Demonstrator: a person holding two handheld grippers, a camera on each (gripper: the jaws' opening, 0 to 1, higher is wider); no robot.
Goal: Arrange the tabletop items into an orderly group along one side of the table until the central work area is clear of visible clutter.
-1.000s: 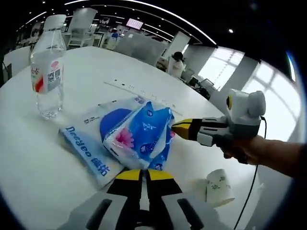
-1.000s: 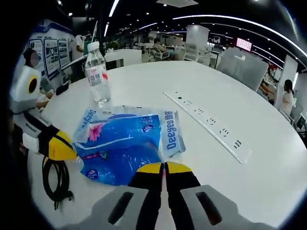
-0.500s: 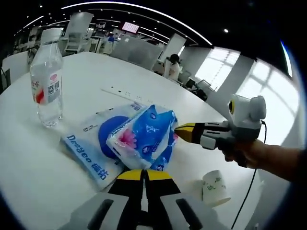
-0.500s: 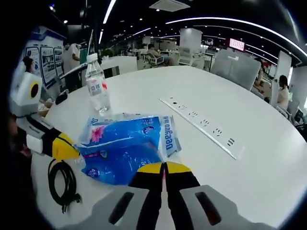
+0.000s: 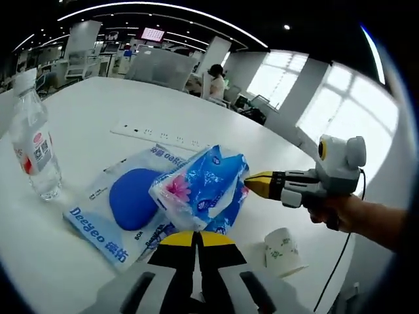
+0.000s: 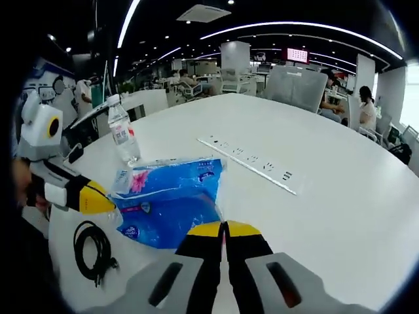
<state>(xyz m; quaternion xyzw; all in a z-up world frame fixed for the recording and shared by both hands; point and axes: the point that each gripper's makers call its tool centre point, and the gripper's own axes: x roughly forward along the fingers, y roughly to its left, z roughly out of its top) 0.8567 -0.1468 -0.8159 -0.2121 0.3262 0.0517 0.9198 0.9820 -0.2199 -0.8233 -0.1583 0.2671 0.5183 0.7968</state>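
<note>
Two sets of tongs are working the same blue tissue pack, and both look pinched together at the tips. The left tongs seem to have an edge of the pack, and the right tongs hold the opposite side, so it hangs bunched up just above the flat Deeyeo bag on the white table. I can't be fully sure either grip is solid, since the film hides the tips.

My take on doing this bit well: move both hands together at the same height, otherwise the soft pack twists or slips out of one grip. Carry it toward the water bottle, which already stands near the edge, and set it down beside it, not on it. Watch the black cable and the paper cup lying on its side, both close by. The power strip can stay.
</note>
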